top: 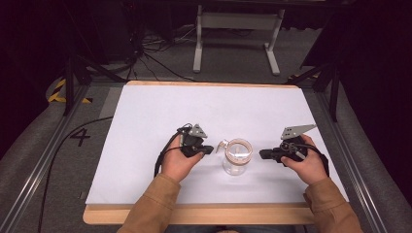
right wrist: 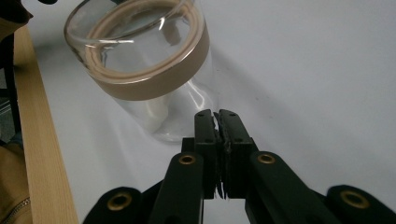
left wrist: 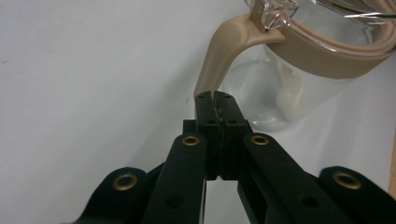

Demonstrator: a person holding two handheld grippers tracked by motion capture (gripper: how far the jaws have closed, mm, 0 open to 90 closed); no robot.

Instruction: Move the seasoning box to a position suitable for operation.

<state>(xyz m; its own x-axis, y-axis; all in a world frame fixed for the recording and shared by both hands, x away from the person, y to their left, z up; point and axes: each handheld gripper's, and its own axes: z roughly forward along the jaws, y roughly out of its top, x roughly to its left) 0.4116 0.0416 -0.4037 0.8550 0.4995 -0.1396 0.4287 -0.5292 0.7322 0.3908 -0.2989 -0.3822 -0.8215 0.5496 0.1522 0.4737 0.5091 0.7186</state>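
glass jug (top: pixel 236 158) flanked by two grippers pressed together empty; its handle (left wrist: pixel 219 56) is met by left gripper (left wrist: pixel 217 95), nearer than right gripper (right wrist: pixel 218 114).

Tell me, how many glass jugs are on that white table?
1. The glass jug stands near the table's front edge, between the left gripper and the right gripper; nothing there could hide another.
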